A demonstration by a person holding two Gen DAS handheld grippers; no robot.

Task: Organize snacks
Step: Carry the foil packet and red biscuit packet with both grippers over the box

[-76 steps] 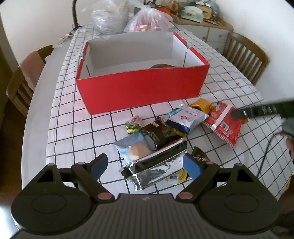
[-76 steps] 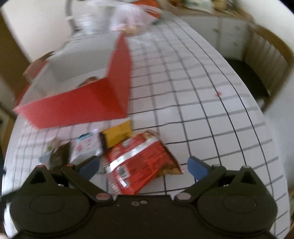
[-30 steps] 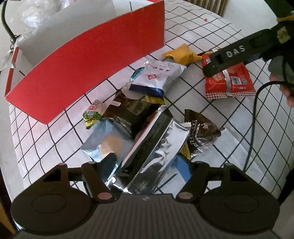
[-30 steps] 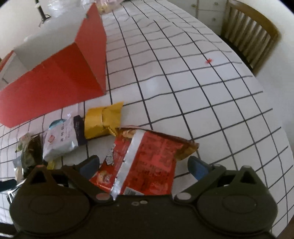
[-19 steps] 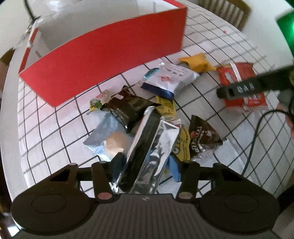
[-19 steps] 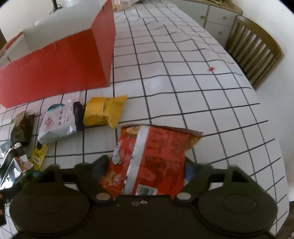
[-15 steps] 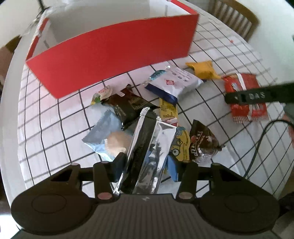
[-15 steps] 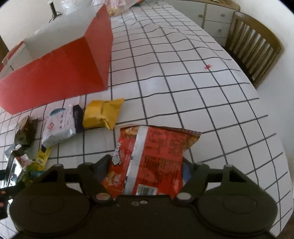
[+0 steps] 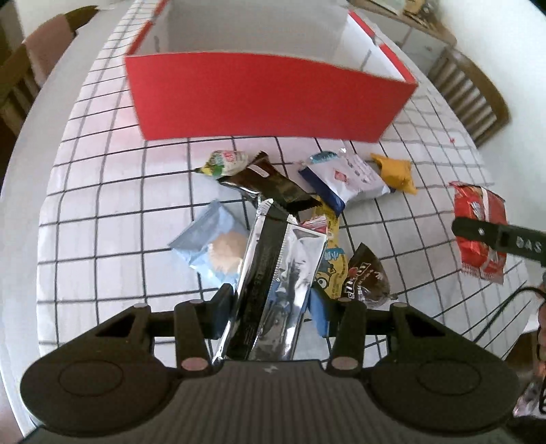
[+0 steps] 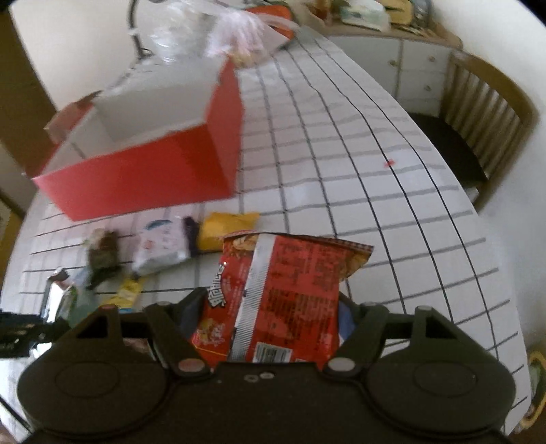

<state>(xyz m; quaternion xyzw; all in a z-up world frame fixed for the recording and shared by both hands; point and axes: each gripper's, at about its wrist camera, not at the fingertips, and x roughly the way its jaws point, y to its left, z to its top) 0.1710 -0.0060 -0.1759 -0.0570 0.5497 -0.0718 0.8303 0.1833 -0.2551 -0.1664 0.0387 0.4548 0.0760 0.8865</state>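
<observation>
My left gripper (image 9: 271,307) is shut on a silver and black foil snack pack (image 9: 279,273), held just above the pile. My right gripper (image 10: 269,317) is shut on a red snack bag (image 10: 283,290), lifted off the checked tablecloth (image 10: 341,170). An open red box (image 9: 266,99) with a white inside stands behind the snacks. Loose on the cloth lie a light blue cookie pack (image 9: 215,246), a dark brown pack (image 9: 273,186), a white and blue pack (image 9: 344,179), a yellow pack (image 9: 396,170), a yellow cartoon pack (image 9: 331,263), a brown chocolate bag (image 9: 367,276) and a small green-white candy (image 9: 225,160).
Wooden chairs stand at the table's right side (image 10: 484,116) and far left (image 9: 30,68). Plastic bags (image 10: 204,30) sit behind the box. A white cabinet (image 10: 392,54) stands beyond the table. A black cable (image 9: 501,307) hangs near the right gripper's arm (image 9: 498,235).
Both grippers closed on their packs and lifted them. The left gripper rolled, so the box now faces it squarely. The right gripper rose with the red bag.
</observation>
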